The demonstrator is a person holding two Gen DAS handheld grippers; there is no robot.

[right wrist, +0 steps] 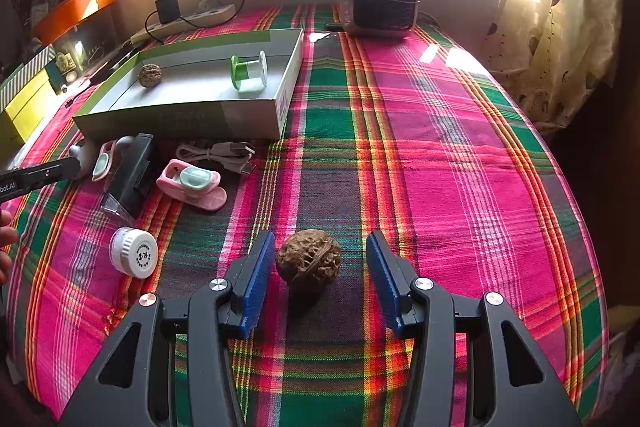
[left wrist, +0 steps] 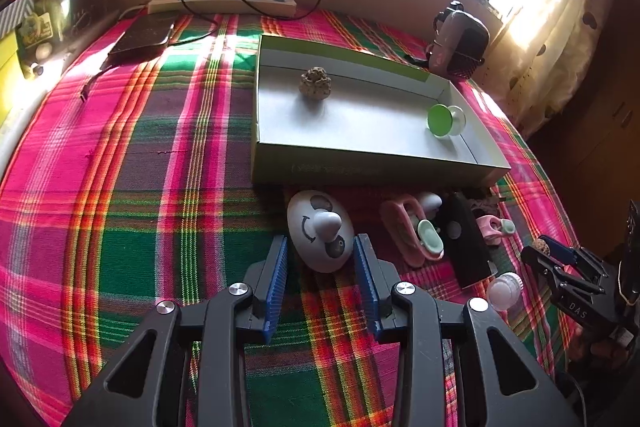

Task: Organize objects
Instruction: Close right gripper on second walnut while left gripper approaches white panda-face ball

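We take the shallow cardboard box (left wrist: 372, 163) on the plaid cloth (left wrist: 132, 211) as our landmark. Inside it we see a walnut (left wrist: 315, 84) near its far wall and a green-and-white spool (left wrist: 445, 120) lying on its side toward its right end.

Just in front of the box's near wall lies a white egg-shaped toy with a painted face (left wrist: 320, 231). Our left gripper (left wrist: 321, 259) is spread wide around it — a blue pad stands on either side, and we cannot tell whether either one touches the toy.

Also in front of the box, further right, we see a pink clip (left wrist: 408, 227), a black device (left wrist: 464, 243), and a small white-capped jar (left wrist: 505, 291).

Well to the right of the box and nearer to us, a second walnut (right wrist: 309, 260) sits on the cloth. Our right gripper (right wrist: 316, 275) is released — its pads flank the nut with clear gaps on both sides.
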